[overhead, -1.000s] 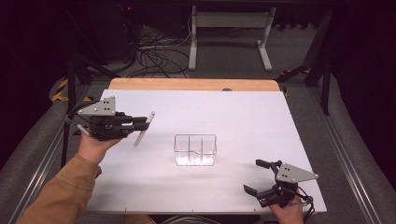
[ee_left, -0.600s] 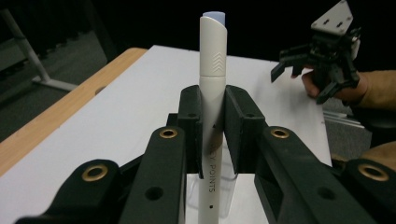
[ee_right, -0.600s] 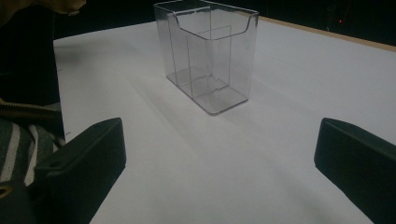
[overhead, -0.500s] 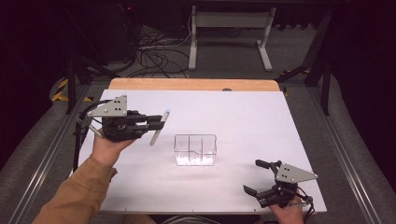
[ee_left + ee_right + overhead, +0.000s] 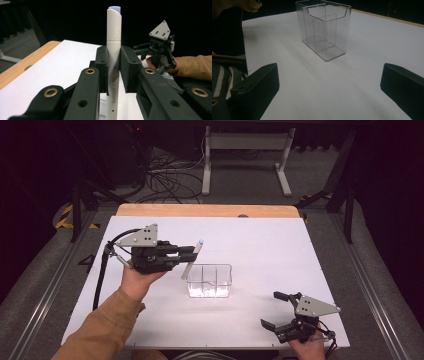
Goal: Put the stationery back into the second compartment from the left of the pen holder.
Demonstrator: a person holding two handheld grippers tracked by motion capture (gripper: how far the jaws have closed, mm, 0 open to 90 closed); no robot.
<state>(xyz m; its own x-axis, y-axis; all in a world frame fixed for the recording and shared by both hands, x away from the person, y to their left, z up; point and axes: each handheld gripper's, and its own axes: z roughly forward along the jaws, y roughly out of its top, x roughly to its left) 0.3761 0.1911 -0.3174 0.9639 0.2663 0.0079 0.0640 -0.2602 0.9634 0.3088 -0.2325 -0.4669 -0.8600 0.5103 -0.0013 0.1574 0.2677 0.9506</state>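
Left gripper (image 5: 192,254), frame centre-left, clamps a white pen (image 5: 113,62) between its jaws, seemingly above the clear organizer (image 5: 210,280); right gripper (image 5: 279,311) gapes empty.

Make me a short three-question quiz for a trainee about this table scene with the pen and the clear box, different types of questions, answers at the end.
1. True or false: the left gripper is shut on the white pen.
2. Multiple choice: the clear divided box on the white table holds
A. several pens
B. nothing
C. a cable
3. Fill in the missing word: the right gripper, near the table's front edge, has its jaws ____.

Key
1. True: both jaws press the pen's barrel in the left gripper view.
2. B: its compartments look empty in the right gripper view.
3. Open: the jaws stand wide apart, holding nothing.
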